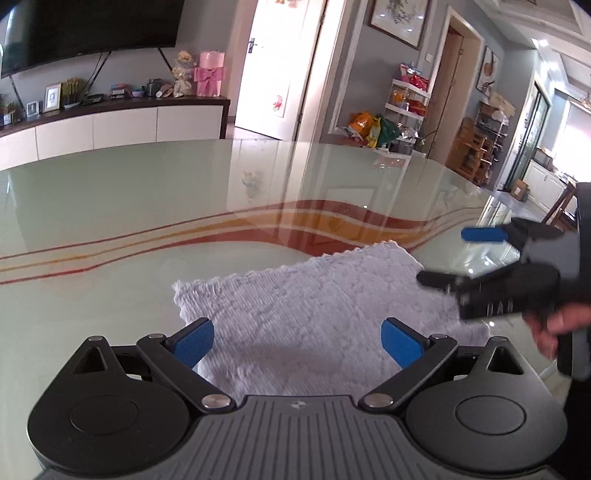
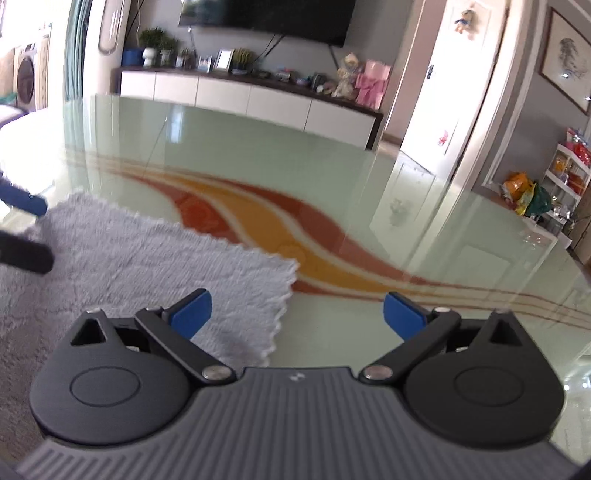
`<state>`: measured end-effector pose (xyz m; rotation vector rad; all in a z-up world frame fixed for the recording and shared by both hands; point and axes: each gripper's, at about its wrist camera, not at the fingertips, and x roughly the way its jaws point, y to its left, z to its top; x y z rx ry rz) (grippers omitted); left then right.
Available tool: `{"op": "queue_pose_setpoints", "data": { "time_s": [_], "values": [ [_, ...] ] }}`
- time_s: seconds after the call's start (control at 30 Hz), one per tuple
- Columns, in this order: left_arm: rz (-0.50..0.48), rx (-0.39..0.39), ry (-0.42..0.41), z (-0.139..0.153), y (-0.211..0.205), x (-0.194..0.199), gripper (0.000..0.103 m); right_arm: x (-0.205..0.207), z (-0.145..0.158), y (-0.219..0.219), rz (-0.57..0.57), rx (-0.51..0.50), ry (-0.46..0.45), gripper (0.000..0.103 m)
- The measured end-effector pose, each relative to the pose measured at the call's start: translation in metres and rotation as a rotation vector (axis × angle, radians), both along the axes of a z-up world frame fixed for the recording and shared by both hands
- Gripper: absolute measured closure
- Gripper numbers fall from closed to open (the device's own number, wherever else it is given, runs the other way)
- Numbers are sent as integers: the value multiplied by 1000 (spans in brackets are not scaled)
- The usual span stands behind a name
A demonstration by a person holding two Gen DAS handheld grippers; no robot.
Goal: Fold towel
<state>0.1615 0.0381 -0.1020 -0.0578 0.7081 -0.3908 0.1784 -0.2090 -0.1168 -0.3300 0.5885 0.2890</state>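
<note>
Towel [image 1: 314, 314] lies flat at lower centre, straight ahead of left gripper [image 1: 298, 341], jaws spread, empty. Right gripper [image 2: 297, 314] also gapes empty; towel corner sits left of it, so left is nearer.

Home living room, wall television [image 1: 85, 26], sideboard [image 1: 110, 125] with photos, framed pictures [image 1: 399, 18]

Towel: we see the pale fluffy scallop-edged towel [image 1: 317, 317] lying flat on the glossy glass table with curved stripes [image 1: 129, 199], near its front edge.
Left gripper: our black left gripper with blue pads [image 1: 297, 345] sits over the towel's near part, its fingers spread to either side.
Right gripper: our black right gripper with blue pads [image 2: 297, 314] hangs over the towel's right corner, one finger [image 2: 192, 314] above cloth, the other above bare table.
Hand: a hand [image 1: 554, 328] holds the right gripper, right of the towel.
Behind the table: the long low cabinet [image 1: 110, 125], seemingly against the wall.
</note>
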Motion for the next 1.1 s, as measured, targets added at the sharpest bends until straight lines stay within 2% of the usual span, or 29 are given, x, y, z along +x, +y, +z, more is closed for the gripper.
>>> {"op": "queue_pose_setpoints", "data": {
  "time_s": [0.23, 0.4, 0.5, 0.63, 0.93, 1.03, 1.1],
  "values": [
    [-29, 81, -12, -4, -3, -3, 5, 3, -2, -24, -62, -8, 5, 0],
    [-26, 79, -13, -5, -2, -3, 3, -2, 2, -39, -108, 21, -20, 1],
    [-25, 83, -14, -5, -3, -4, 3, -8, 5, -37, -58, 77, -4, 1],
    [-23, 78, -11, -4, -2, -4, 3, -23, -5, -14, 18, 28, 16, 0],
    [-29, 78, -13, -5, -3, -6, 2, -20, -2, -46, -142, -11, -13, 2],
    [-23, 66, -14, -4, -2, -7, 3, -27, 5, -44, -107, 41, -52, 2],
    [-4, 40, -12, -1, 2, -7, 6, -29, 5, -31, -56, 41, -53, 2]
  ]
}}
